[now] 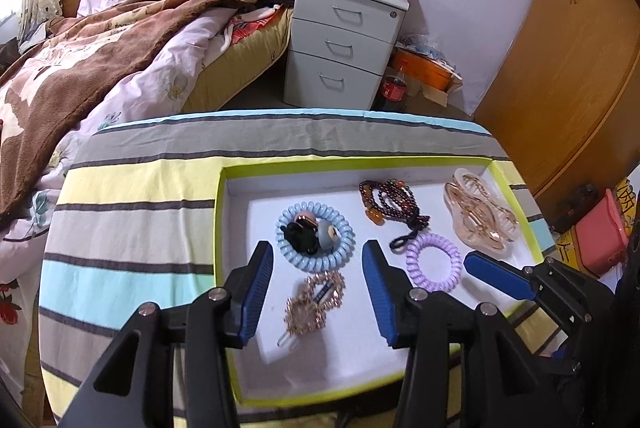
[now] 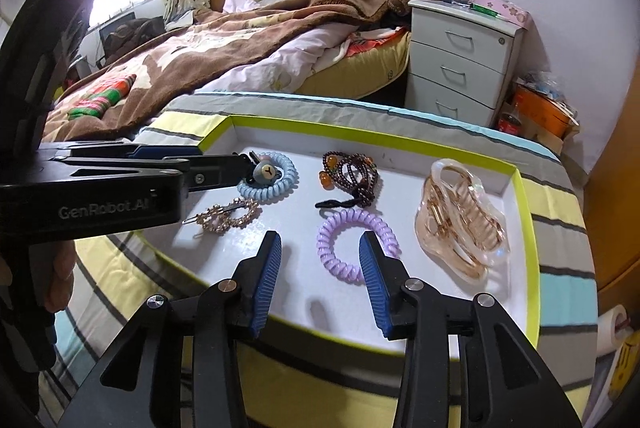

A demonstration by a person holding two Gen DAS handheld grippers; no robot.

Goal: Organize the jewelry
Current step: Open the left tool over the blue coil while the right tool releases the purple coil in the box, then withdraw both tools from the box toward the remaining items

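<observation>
Left tongs (image 1: 318,284) over gold hairclip (image 1: 314,302), spread

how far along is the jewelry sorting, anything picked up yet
Looks done: five pieces already lie in the white tray: blue coil tie, purple coil tie, bead bracelet, gold hair clip and clear claw clip. In hand: nothing. The left hand-held gripper is open over the gold clip; the right hand-held gripper is open near the purple tie. Left: any further arranging.
</observation>
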